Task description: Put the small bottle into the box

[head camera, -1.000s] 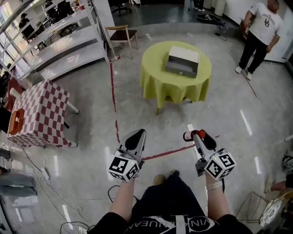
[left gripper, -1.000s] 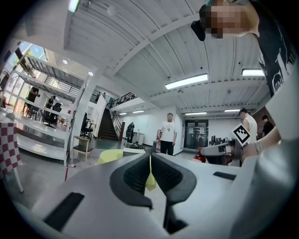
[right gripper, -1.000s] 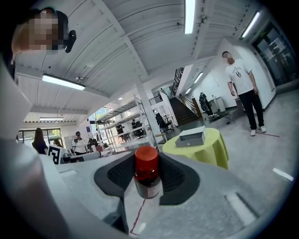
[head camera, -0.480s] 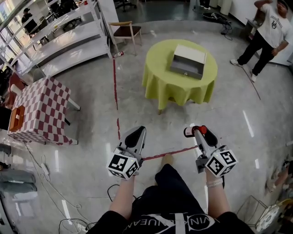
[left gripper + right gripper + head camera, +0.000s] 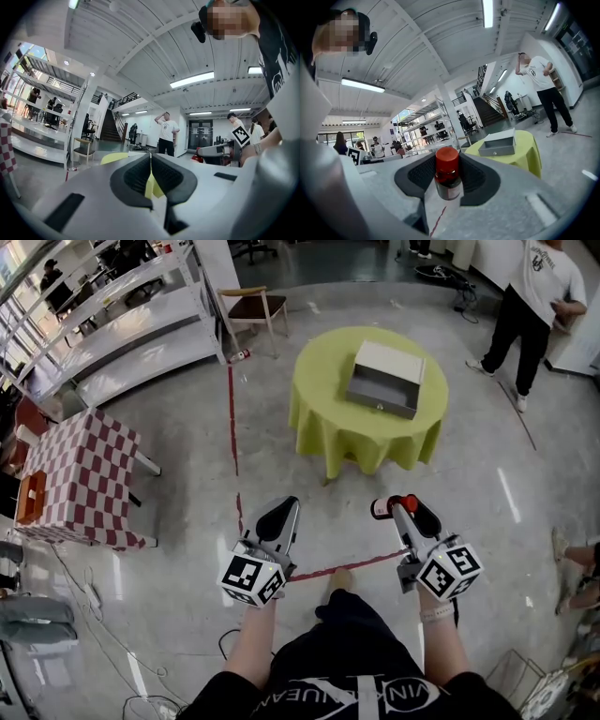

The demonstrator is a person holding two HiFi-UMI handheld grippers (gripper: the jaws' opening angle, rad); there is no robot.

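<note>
The step in hand looks like the carry. The bottle (image 5: 448, 177) is already gripped, while the box (image 5: 384, 379) sits open on the round green tabletop (image 5: 323, 367) in the upper middle of the head view, well apart from both tongs, with bare floor (image 5: 281, 456) between.

The next move, as I judge it, calls for closing that gap. The bottle then has to come over the box's open top, which faces up and toward the camera, and go down inside before the grip lets go. The bottle is small and held only at its body, so a steady, level approach would suit it.

The right tongs (image 5: 405, 509), lower right of centre in the head view, clamp the bottle. In the right gripper view it stands upright between the dark pads, red cap on top, the jaws held fairly wide by its body.

The left tongs (image 5: 151, 161), lower left of centre, are closed to a thin slit with nothing between them. They touch nothing and hang over the floor.
</note>
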